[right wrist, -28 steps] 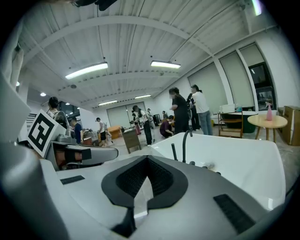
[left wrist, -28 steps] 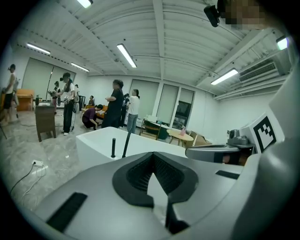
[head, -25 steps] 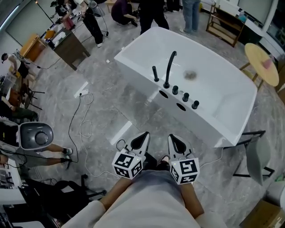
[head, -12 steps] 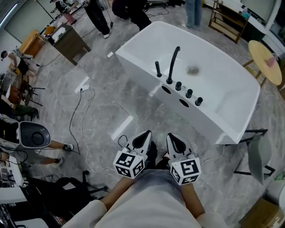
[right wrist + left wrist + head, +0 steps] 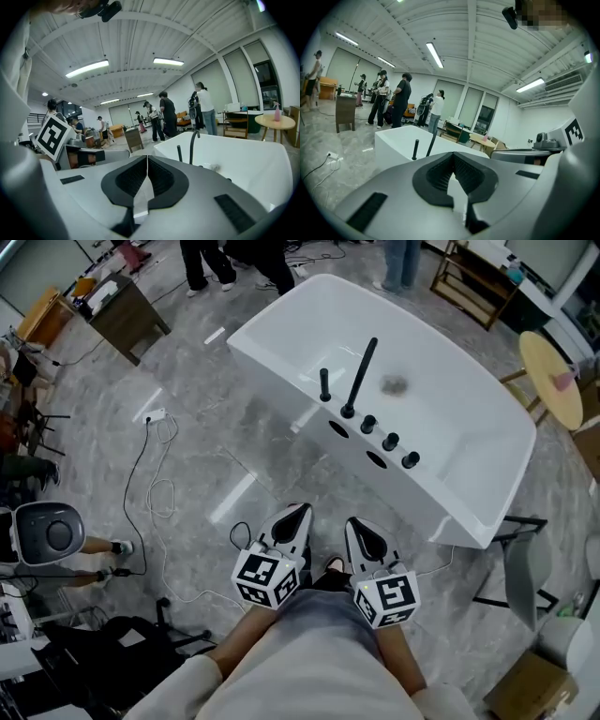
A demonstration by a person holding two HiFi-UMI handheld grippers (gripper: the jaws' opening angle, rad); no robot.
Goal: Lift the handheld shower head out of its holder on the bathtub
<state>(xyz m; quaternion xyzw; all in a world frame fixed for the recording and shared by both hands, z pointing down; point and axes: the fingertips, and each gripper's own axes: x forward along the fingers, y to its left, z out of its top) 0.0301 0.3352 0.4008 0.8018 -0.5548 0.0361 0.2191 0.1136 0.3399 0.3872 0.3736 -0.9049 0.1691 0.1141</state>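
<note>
The white bathtub (image 5: pixel 281 381) stands ahead on the grey marble floor. On its near rim the black handheld shower head (image 5: pixel 325 384) stands upright in its holder, left of the tall curved black spout (image 5: pixel 358 377) and three black knobs (image 5: pixel 390 441). My left gripper (image 5: pixel 294 518) and right gripper (image 5: pixel 362 532) are side by side close to my body, well short of the tub, both shut and empty. The left gripper view shows the shower head (image 5: pixel 415 149) beyond the shut left gripper (image 5: pixel 453 158). In the right gripper view the shower head (image 5: pixel 179 153) and spout (image 5: pixel 191 145) rise behind the shut right gripper (image 5: pixel 147 160).
Cables and a power strip (image 5: pixel 155 415) trail over the floor at left. A round wooden table (image 5: pixel 553 381) and a grey chair (image 5: pixel 523 568) stand to the right of the tub. A dark desk (image 5: pixel 117 315) and several people are at the back.
The tub has slid lower and leftward in the head view as I moved toward it. Both grippers kept together, shut. People at the back have shifted away.
</note>
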